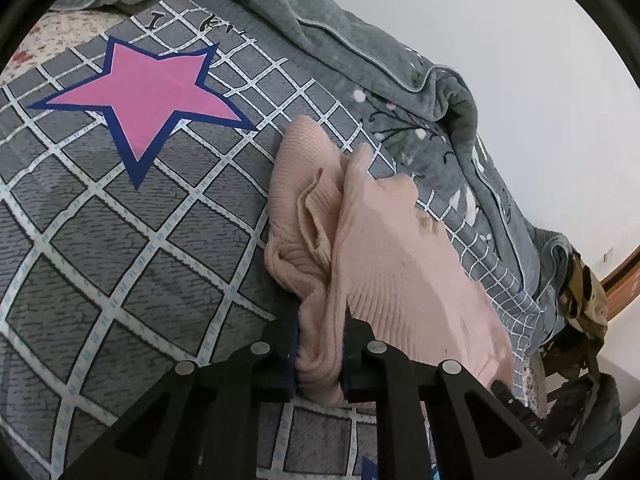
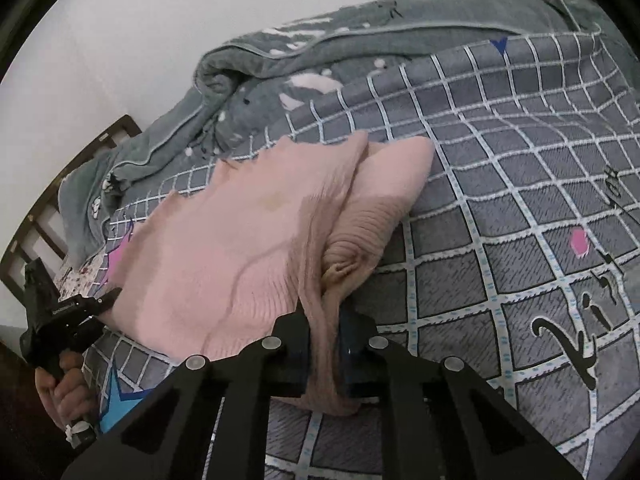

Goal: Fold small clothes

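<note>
A pale pink ribbed knit garment (image 1: 400,248) lies bunched on a grey checked bedsheet (image 1: 120,260). In the left wrist view my left gripper (image 1: 322,312) is shut on a thick gathered fold at the garment's near edge. In the right wrist view the same pink garment (image 2: 224,240) spreads to the left, and my right gripper (image 2: 323,312) is shut on a bunched fold of its near edge. The left gripper (image 2: 112,297) also shows there at the far left, held by a hand (image 2: 66,396), with its tips at the garment's other end.
A rumpled grey blanket (image 1: 360,40) lies along the far side of the bed against a white wall. A pink star (image 1: 152,96) is printed on the sheet. A dark wooden bed frame (image 2: 80,160) shows at the left. Dark bags and cloth (image 1: 580,312) hang at the bed's end.
</note>
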`<state>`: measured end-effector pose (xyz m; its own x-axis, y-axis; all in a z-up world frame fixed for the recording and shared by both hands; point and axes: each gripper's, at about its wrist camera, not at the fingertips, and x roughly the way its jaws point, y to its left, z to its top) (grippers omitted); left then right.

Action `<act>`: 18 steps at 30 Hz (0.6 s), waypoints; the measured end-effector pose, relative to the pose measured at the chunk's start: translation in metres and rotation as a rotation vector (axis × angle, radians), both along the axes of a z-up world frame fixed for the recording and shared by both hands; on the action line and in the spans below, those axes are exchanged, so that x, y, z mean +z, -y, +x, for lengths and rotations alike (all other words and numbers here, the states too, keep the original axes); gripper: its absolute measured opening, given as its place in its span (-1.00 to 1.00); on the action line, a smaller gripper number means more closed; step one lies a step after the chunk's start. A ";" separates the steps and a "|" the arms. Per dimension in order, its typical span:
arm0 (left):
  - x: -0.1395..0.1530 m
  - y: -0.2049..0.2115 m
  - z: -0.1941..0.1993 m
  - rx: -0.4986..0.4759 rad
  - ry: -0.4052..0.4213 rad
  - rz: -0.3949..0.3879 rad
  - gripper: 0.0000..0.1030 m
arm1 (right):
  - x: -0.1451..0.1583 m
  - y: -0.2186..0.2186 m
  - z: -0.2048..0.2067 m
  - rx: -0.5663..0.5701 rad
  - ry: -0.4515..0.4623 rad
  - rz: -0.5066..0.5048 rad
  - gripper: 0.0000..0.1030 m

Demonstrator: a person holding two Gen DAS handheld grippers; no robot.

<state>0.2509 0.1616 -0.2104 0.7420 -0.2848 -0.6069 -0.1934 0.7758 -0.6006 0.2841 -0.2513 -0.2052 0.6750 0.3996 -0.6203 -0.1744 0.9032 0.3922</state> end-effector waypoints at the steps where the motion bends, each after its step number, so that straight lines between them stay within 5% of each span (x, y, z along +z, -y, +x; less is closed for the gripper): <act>1: 0.000 0.000 -0.001 0.001 0.001 0.003 -0.73 | 0.002 0.001 -0.002 0.000 0.002 0.012 -0.79; 8: 0.008 0.007 -0.028 -0.005 0.026 -0.008 -0.74 | 0.009 0.019 -0.030 -0.005 0.003 0.123 -0.80; 18: 0.014 0.037 -0.107 -0.098 0.074 0.080 -0.73 | 0.020 0.044 -0.099 -0.014 0.042 0.082 -0.80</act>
